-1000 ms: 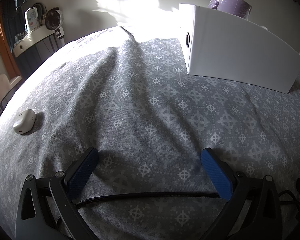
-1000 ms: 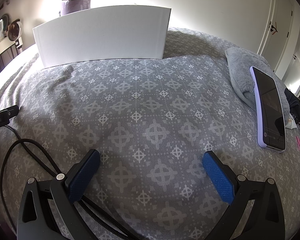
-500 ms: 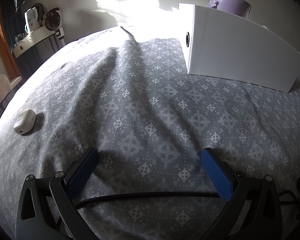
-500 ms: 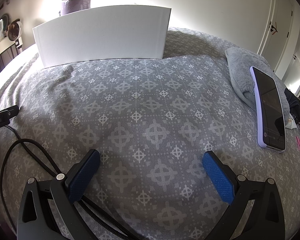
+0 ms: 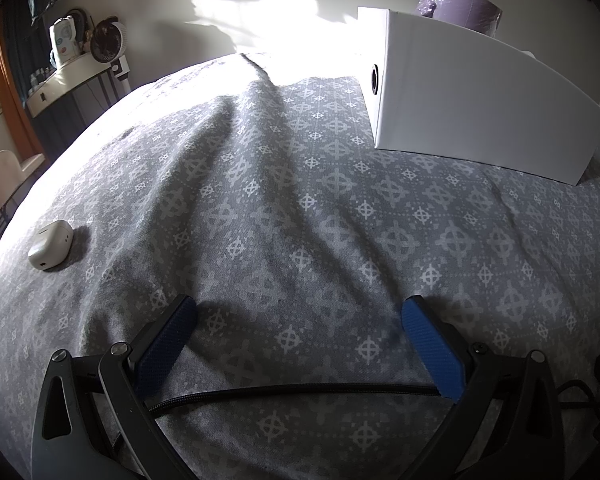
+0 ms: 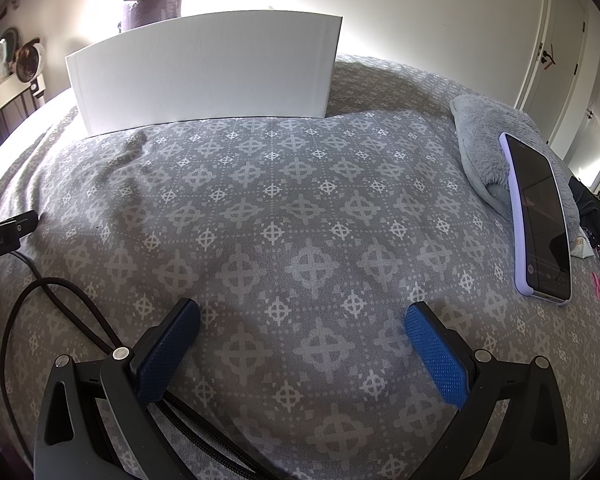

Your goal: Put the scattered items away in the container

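A white box point(image 5: 476, 96) stands at the far side of the grey patterned bed; the right wrist view shows the white box point(image 6: 204, 72) from its long side. A small white earbud case point(image 5: 50, 244) lies on the bedspread, far left of my left gripper point(image 5: 300, 312), which is open and holds nothing. A phone in a lilac case point(image 6: 538, 220) lies screen up on the right, partly on a grey fluffy cloth point(image 6: 496, 152). My right gripper point(image 6: 302, 314) is open and empty, low over the bedspread, well left of the phone.
A purple cylinder point(image 5: 460, 10) rises behind the box. Black cables point(image 6: 40, 320) trail on the bed by the grippers. A shelf with a small fan point(image 5: 108, 42) stands off the bed's left side. Dark items point(image 6: 592, 216) lie at the right edge, near doors.
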